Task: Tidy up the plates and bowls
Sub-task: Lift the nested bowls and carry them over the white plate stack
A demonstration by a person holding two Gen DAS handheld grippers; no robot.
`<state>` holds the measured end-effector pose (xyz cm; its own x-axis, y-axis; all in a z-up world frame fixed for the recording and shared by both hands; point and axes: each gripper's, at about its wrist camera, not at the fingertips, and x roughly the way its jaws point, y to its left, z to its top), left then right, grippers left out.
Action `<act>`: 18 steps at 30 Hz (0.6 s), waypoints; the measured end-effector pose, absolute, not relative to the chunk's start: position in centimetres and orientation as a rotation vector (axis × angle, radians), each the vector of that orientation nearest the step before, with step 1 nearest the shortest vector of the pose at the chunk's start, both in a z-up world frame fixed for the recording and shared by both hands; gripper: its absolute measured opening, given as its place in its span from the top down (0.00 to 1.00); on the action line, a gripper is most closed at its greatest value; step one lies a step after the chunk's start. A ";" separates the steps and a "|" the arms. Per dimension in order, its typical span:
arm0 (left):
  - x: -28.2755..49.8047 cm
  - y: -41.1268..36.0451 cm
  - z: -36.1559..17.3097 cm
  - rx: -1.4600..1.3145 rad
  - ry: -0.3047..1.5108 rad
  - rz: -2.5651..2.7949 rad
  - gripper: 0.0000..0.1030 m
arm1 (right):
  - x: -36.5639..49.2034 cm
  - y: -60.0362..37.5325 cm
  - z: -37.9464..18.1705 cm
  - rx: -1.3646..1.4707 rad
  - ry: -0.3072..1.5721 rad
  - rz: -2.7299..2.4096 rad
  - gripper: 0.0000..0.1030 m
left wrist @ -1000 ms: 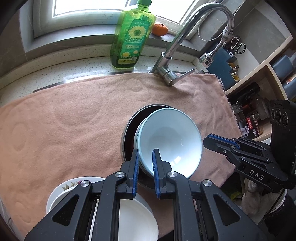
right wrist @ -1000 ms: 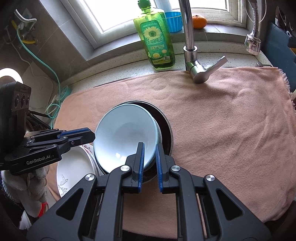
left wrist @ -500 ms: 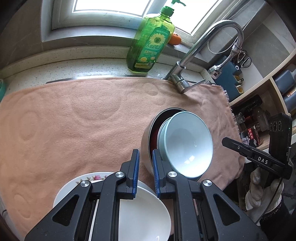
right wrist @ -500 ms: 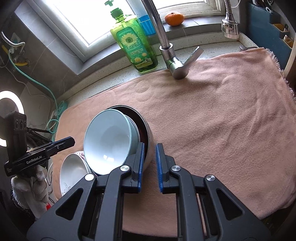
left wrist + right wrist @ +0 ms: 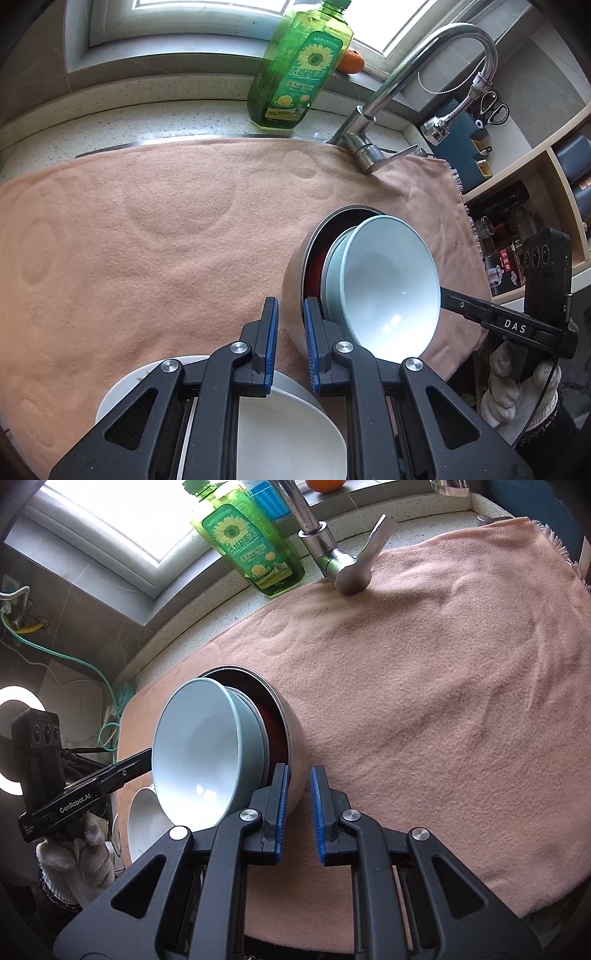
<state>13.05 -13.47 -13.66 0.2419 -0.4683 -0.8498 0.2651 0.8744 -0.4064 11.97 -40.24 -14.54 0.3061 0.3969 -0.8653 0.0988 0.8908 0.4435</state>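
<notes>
A steel bowl holds a stack of pale blue bowls, with something dark red beneath them. The stack hangs lifted and tilted above the pink towel. My left gripper is shut on the steel bowl's rim on one side. My right gripper is shut on the rim on the opposite side. A white bowl sits on a flowered plate below the left gripper.
A green dish soap bottle and a chrome faucet stand at the towel's far edge. An orange lies on the sill. Shelves with jars are at the right.
Both grippers have raised the bowl stack off the towel and tipped it more steeply. The white bowl and plate stayed on the towel.
</notes>
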 end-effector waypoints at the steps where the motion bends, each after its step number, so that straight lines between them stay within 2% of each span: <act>1: 13.2 -13.6 -13.7 -0.190 1.232 -0.506 0.88 | 12.1 -40.2 -14.5 0.463 1.255 0.207 0.88; 18: 13.9 -14.3 -14.6 -0.179 1.247 -0.541 0.88 | 12.6 -39.3 -15.5 0.486 1.299 0.237 0.88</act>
<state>13.94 -14.31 -14.56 0.2121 -0.4818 -0.8502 0.2916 0.8616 -0.4155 12.58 -39.30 -15.54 0.2633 0.4332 -0.8620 0.1009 0.8762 0.4712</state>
